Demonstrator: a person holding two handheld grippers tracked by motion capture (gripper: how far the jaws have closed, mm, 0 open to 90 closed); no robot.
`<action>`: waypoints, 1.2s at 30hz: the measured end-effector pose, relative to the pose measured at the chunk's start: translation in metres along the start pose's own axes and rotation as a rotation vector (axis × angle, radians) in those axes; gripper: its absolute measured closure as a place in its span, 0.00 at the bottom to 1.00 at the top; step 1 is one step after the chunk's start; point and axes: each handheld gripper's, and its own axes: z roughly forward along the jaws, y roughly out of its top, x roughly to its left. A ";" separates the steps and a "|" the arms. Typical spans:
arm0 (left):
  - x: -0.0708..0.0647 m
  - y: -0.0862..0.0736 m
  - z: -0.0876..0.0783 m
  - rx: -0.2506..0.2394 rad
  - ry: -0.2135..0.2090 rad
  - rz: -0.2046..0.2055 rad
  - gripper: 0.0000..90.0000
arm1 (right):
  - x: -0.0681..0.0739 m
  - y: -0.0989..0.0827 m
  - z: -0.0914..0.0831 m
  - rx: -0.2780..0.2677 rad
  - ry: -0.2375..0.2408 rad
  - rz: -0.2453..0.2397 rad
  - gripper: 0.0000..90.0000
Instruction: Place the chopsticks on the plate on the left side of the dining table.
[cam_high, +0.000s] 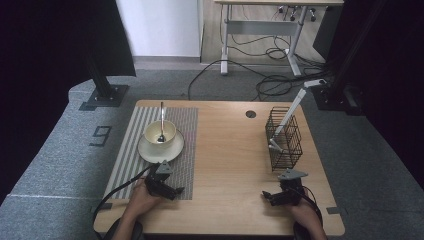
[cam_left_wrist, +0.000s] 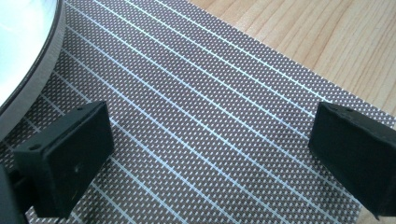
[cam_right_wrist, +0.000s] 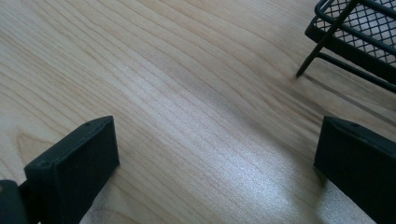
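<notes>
The bowl (cam_high: 160, 132) is round and cream-coloured, sitting on a matching saucer (cam_high: 161, 150), and a metal spoon (cam_high: 161, 122) is standing in it with the handle leaning away from the person. The saucer is lying just ahead of the left gripper (cam_high: 172, 191), a little to the left of its jaws; in the left gripper view its pale curved rim (cam_left_wrist: 32, 70) is showing beyond the left jaw. Both are resting on a woven placemat (cam_left_wrist: 205, 121), brown with thin pale stripes and a fine dotted texture. The left gripper's jaws are standing wide open over the mat with nothing between them.

The right gripper (cam_high: 272, 197) is also holding its jaws wide apart, empty, above the bare wooden table (cam_right_wrist: 177, 93), which is showing a light, wavy grain. Ahead of its right jaw a black wire basket (cam_right_wrist: 359, 32) is standing on thin legs, with a mesh bottom. In the high view a long white utensil (cam_high: 290, 112) is leaning out of the basket.
</notes>
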 end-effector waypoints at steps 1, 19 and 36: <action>0.000 0.000 0.000 0.000 0.000 0.000 0.00 | 0.000 0.000 0.000 0.000 0.000 0.000 0.00; 0.000 0.000 0.000 0.000 0.000 0.001 0.00 | 0.000 0.000 0.000 0.000 -0.001 -0.001 0.00; 0.000 0.002 -0.006 -0.035 -0.026 -0.017 0.00 | 0.000 0.000 0.000 0.000 -0.001 -0.001 0.00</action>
